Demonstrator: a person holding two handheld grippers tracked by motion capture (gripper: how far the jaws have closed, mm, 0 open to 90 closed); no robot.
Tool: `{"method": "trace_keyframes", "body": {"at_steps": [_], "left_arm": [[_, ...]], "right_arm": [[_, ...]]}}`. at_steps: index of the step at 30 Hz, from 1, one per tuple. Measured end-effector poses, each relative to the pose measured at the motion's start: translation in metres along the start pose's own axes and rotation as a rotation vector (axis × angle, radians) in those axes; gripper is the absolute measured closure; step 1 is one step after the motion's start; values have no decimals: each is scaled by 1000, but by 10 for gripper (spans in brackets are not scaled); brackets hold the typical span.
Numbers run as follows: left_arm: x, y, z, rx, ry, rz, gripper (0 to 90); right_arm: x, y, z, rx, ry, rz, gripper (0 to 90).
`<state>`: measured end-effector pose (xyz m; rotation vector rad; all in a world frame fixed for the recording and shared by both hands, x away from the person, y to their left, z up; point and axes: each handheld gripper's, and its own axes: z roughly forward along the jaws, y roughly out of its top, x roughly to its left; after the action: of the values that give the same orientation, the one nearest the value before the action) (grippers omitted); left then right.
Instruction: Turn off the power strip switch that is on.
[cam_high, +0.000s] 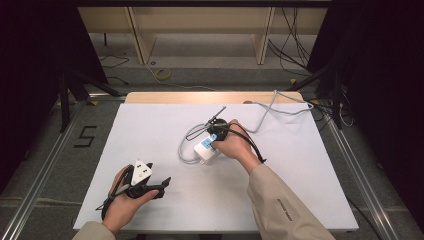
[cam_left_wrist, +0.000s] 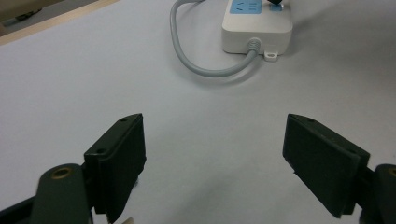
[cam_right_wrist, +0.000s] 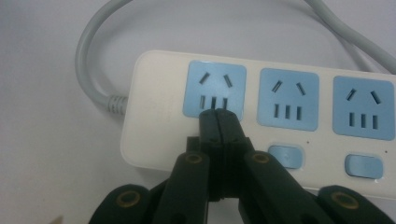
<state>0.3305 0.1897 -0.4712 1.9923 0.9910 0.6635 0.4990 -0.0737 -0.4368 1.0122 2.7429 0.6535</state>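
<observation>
The right tool (cam_right_wrist: 218, 114) has its jaws pressed flat together with nothing between them, and in the right gripper view their joined tip sits low in the middle of the frame, on the white power strip (cam_right_wrist: 159, 107), right at the lower edge of the leftmost blue socket (cam_right_wrist: 214, 91). A row of blue switches (cam_right_wrist: 285, 156) runs along the lower right of that frame, one under each of the other sockets; the one belonging to the leftmost socket would lie just where the closed tip is, hidden beneath it. So the step in hand looks like pressing that switch with the shut tool used as a poker, though whether it is already pushed in cannot be told.

In the high view the right tool (cam_high: 216, 134) is at the centre of the frame over the power strip (cam_high: 206, 150), whose grey cord (cam_high: 270, 107) loops off toward the upper right of the white desk (cam_high: 300, 165).

The left tool (cam_left_wrist: 212, 154) stands wide, holding nothing, its jaws at the bottom corners of its own view with bare desk between them and the power strip (cam_left_wrist: 257, 32) at the upper middle. In the high view the left tool (cam_high: 150, 186) rests at lower left, well apart from the strip.

The next move probably calls for a short, straight push down, then a clean lift; the left tool may need to steady the light strip.
</observation>
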Motion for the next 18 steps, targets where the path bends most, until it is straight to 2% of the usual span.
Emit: {"method": "trace_keyframes", "body": {"at_steps": [18], "left_arm": [[-1, 0, 0, 2, -2, 2, 212]], "right_arm": [[0, 2, 1, 22, -2, 5, 900]]}}
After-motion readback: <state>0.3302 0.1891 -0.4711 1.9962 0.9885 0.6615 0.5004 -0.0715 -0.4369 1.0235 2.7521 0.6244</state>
